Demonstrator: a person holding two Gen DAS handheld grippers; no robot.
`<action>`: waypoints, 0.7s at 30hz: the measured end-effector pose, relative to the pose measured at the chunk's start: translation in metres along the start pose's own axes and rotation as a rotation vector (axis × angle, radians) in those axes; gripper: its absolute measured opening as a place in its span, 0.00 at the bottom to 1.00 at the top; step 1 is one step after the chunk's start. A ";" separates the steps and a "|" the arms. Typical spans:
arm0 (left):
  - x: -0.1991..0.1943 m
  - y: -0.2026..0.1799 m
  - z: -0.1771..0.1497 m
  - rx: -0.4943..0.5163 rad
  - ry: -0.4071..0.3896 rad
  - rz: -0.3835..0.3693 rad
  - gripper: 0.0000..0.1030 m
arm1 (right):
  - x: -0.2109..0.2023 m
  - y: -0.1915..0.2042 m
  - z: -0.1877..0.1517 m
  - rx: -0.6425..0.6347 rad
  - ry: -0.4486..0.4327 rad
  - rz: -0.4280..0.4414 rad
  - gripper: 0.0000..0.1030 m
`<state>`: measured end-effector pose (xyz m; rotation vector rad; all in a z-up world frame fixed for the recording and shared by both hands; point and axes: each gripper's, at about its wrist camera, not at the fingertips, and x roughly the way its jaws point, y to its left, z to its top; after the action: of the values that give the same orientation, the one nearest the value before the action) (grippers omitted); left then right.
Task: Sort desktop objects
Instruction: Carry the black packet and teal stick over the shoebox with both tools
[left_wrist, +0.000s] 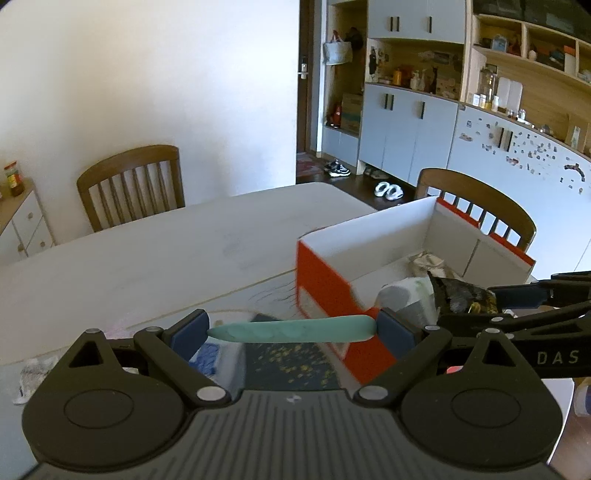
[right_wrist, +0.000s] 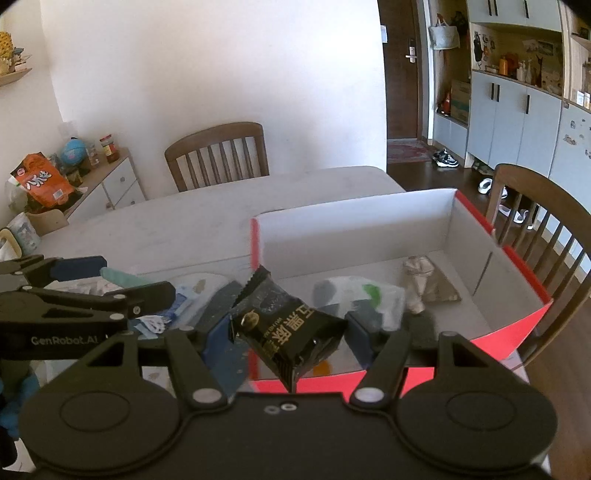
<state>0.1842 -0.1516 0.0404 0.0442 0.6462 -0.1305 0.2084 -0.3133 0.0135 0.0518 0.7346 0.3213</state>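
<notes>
My left gripper (left_wrist: 291, 330) is shut on a long teal stick (left_wrist: 291, 331), held crosswise above the table, just left of the red-and-white cardboard box (left_wrist: 321, 284). My right gripper (right_wrist: 284, 332) is shut on a black snack packet (right_wrist: 284, 328) and holds it over the box's near wall (right_wrist: 332, 382). In the left wrist view the right gripper (left_wrist: 517, 306) and its packet (left_wrist: 461, 299) show at the right. In the right wrist view the left gripper (right_wrist: 110, 284) shows at the left with the teal stick (right_wrist: 122, 277). Inside the box lie a clear plastic bag (right_wrist: 354, 295) and a crumpled silver wrapper (right_wrist: 424, 280).
A dark blue speckled item (left_wrist: 291, 365) and white-blue packets (left_wrist: 214, 358) lie on the table (left_wrist: 147, 251) under the left gripper. Wooden chairs (left_wrist: 133, 184) stand at the far side and behind the box (right_wrist: 535, 218). A side cabinet (right_wrist: 107, 184) with clutter is at left.
</notes>
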 end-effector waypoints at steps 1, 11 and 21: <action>0.002 -0.003 0.002 0.003 0.000 -0.002 0.95 | 0.000 -0.005 0.001 0.001 -0.003 0.000 0.64; 0.019 -0.038 0.027 0.040 -0.011 -0.004 0.95 | 0.000 -0.048 0.013 -0.009 -0.014 -0.006 0.64; 0.049 -0.068 0.050 0.068 0.019 -0.024 0.95 | 0.010 -0.081 0.020 -0.034 0.002 -0.030 0.64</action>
<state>0.2442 -0.2288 0.0508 0.1036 0.6609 -0.1752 0.2502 -0.3863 0.0090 0.0085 0.7312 0.3050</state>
